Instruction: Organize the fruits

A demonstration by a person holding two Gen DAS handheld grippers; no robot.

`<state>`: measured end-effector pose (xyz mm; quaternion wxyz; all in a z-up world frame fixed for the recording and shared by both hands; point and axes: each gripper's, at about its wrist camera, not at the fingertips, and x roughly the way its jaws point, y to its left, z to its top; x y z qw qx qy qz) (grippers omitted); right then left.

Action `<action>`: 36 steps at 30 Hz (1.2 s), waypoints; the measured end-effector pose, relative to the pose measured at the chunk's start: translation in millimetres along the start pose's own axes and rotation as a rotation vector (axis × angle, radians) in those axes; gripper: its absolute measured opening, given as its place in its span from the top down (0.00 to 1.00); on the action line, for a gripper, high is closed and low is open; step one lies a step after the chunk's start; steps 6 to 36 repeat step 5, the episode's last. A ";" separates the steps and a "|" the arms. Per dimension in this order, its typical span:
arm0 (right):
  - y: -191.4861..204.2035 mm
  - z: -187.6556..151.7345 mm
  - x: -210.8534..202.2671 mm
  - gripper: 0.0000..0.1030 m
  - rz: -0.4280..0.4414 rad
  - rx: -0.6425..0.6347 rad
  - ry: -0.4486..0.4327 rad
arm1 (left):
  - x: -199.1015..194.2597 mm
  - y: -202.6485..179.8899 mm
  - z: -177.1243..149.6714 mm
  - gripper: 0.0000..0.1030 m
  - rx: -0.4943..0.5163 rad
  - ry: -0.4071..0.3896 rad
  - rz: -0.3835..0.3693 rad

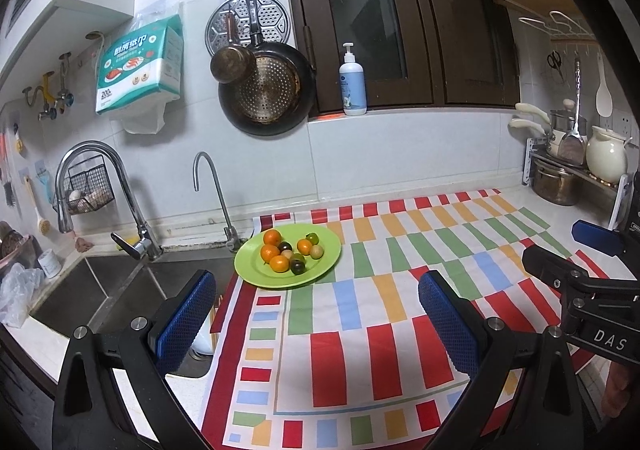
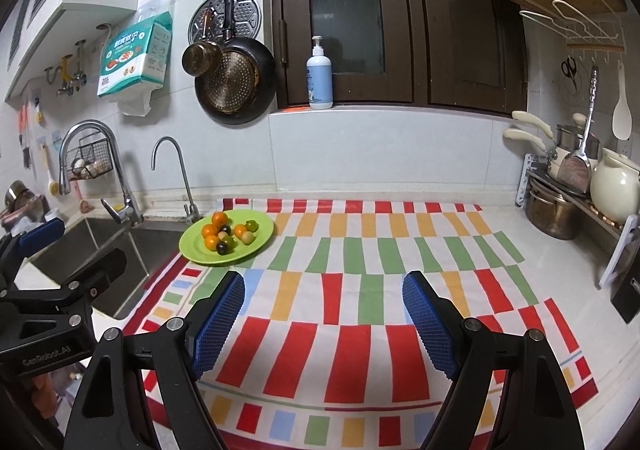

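A green plate (image 1: 256, 272) (image 2: 260, 236) sits at the far left of the striped cloth, next to the sink. On it lie several small fruits: oranges (image 1: 273, 237) (image 2: 219, 218), dark plums (image 1: 297, 267) (image 2: 222, 247) and green-yellow ones (image 1: 312, 238) (image 2: 251, 225). My left gripper (image 1: 318, 314) hangs open above the cloth, short of the plate, nothing between its blue pads. My right gripper (image 2: 324, 316) is open too, to the right of the plate and nearer the front. Each gripper shows at the edge of the other's view.
A striped cloth (image 1: 360, 310) (image 2: 360, 270) covers the counter. The steel sink (image 1: 100, 290) (image 2: 100, 250) with two taps lies left. A rack with pots and a white jug (image 1: 606, 156) (image 2: 616, 186) stands at the right. Pans hang on the wall; a pump bottle (image 1: 353, 84) stands on the sill.
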<state>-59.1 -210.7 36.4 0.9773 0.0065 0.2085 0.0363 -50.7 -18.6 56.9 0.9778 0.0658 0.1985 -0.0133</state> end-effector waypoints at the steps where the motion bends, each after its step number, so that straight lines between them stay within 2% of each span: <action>1: -0.3 0.1 0.2 0.20 0.001 0.000 0.000 | 1.4 0.6 0.2 0.00 0.000 0.002 -0.003; 36: 0.0 0.4 3.4 0.20 -0.001 0.003 0.004 | 7.6 2.9 1.2 0.00 -0.003 0.012 -0.011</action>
